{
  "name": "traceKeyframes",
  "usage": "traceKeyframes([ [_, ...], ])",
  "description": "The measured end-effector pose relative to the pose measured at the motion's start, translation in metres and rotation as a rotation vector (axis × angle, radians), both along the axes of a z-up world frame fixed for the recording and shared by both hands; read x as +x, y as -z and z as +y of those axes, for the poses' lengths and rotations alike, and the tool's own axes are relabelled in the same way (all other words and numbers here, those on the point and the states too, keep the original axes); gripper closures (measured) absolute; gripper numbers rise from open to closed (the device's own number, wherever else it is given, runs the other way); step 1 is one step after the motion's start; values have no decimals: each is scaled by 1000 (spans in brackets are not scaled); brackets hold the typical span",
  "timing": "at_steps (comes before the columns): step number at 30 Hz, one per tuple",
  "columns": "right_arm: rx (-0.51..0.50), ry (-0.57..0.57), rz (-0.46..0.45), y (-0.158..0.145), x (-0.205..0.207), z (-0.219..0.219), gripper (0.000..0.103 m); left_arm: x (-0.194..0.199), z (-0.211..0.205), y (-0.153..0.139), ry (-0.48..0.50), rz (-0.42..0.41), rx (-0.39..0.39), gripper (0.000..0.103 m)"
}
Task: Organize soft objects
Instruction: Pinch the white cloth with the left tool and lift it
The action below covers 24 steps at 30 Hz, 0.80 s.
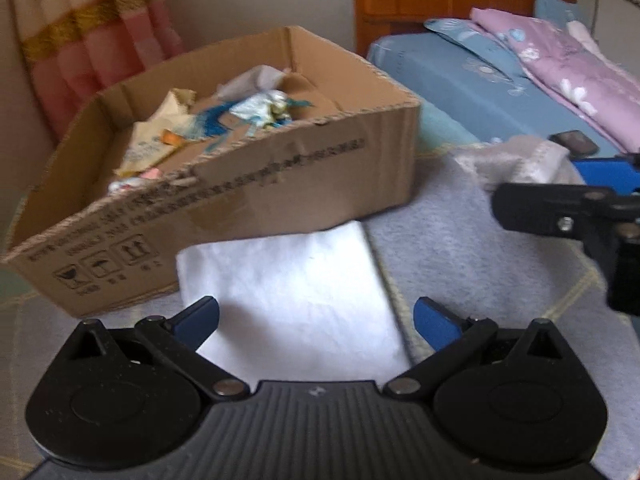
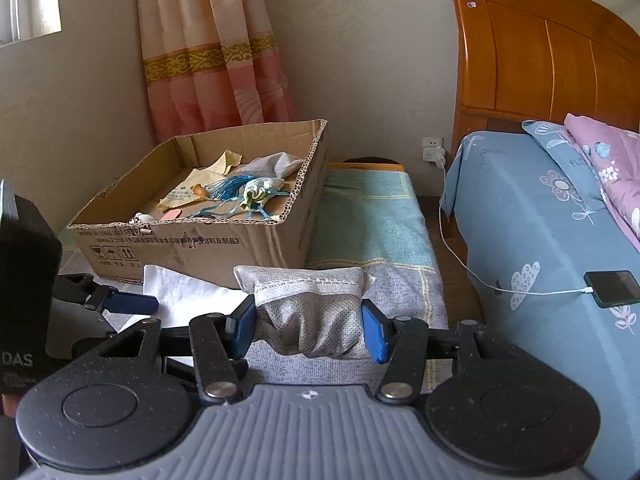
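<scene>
My right gripper [image 2: 310,328] is shut on a grey fabric pouch [image 2: 310,308] and holds it above the grey mat; the pouch also shows in the left wrist view [image 1: 516,160]. My left gripper [image 1: 316,320] is open, its blue fingers on either side of a white folded cloth [image 1: 292,296] that lies flat on the mat in front of a cardboard box [image 1: 248,200]. The white cloth shows in the right wrist view [image 2: 180,292] too. The box [image 2: 208,240] holds several soft items: a blue tassel, small cloth bags and a yellow cloth.
A bed with a blue sheet [image 2: 540,220] stands on the right, with a phone [image 2: 612,288] charging on it. A pink curtain [image 2: 212,60] hangs behind the box. A teal and grey mat [image 2: 368,216] covers the low surface.
</scene>
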State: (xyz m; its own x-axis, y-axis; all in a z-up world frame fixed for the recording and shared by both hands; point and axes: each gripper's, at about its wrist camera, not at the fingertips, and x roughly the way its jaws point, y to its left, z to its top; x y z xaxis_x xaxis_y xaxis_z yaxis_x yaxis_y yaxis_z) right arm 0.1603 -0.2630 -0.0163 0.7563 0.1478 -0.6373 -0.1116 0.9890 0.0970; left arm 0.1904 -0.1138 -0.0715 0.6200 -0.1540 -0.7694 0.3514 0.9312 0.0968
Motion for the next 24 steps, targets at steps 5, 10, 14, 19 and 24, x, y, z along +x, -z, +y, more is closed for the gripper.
traceKeyframes([
  [5,5,-8,2,2,1,0,44,-2,19,1,-44,-5,-18,0],
  [10,20,-16,5,4,2,0,44,5,26,2,-82,53,-82,1],
  [14,29,-21,5,4,0,-1,44,1,24,-3,-56,48,-91,17],
  [19,36,-21,5,3,0,-1,44,-5,28,-9,-52,37,-116,43],
  [24,35,-31,3,3,-1,1,44,-6,33,-15,-44,31,-134,67],
])
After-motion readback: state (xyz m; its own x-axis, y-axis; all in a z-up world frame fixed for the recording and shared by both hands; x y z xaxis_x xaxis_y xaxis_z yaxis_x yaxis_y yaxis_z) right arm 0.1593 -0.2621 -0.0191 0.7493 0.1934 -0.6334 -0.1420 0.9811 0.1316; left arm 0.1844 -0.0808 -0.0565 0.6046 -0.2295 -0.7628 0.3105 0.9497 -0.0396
